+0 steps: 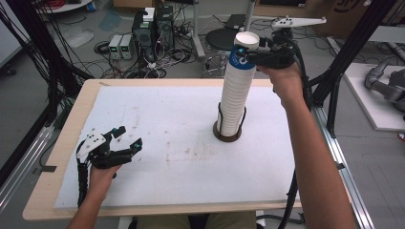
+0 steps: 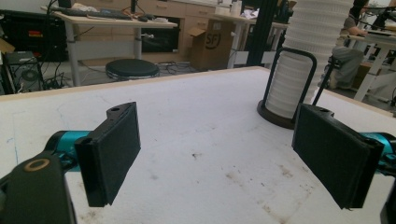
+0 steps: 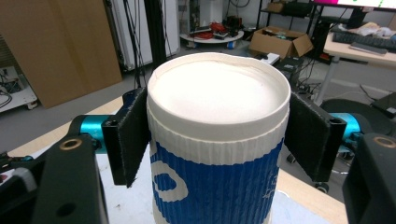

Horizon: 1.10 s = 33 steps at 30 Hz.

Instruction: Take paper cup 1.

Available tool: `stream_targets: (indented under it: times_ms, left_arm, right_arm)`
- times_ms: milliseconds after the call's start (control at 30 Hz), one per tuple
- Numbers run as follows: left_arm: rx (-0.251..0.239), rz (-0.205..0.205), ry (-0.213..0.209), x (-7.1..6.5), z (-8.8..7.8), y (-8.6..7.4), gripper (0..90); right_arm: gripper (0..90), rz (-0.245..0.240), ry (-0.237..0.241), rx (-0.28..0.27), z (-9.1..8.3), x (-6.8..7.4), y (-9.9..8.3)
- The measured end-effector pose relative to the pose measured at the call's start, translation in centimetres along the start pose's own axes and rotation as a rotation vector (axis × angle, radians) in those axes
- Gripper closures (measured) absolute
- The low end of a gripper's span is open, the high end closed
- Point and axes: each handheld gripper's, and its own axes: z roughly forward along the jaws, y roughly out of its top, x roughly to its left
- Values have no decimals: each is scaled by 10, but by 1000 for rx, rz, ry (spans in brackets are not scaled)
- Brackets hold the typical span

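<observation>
**Top cup gripped at the stack**

At the far right of the surface, a tall stack of cups stands in a dark wire holder that keeps it upright. The right tongs clamp the blue-banded top cup from both sides, probably to lift it free. The left tongs rest wide apart, holding nothing, near the front left. The cup's lower half is cut off in the right gripper view.

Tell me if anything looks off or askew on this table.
Nothing stands out. The cup stack stands upright in its holder, the right gripper clamps the top cup squarely, and the left gripper rests open. The table cover only shows faint stains.
</observation>
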Motion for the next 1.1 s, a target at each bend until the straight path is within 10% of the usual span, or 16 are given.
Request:
stream_targets:
  times_ms: [633, 1100]
  left_arm:
    - [-2, -3, -6, 0, -1, 1, 154]
    - [1, -6, -12, -1, 1, 0, 154]
  right_arm:
    - [296, -17, -39, -199, -36, 8, 38]
    - [299, -27, -59, -247, -73, 7, 41]
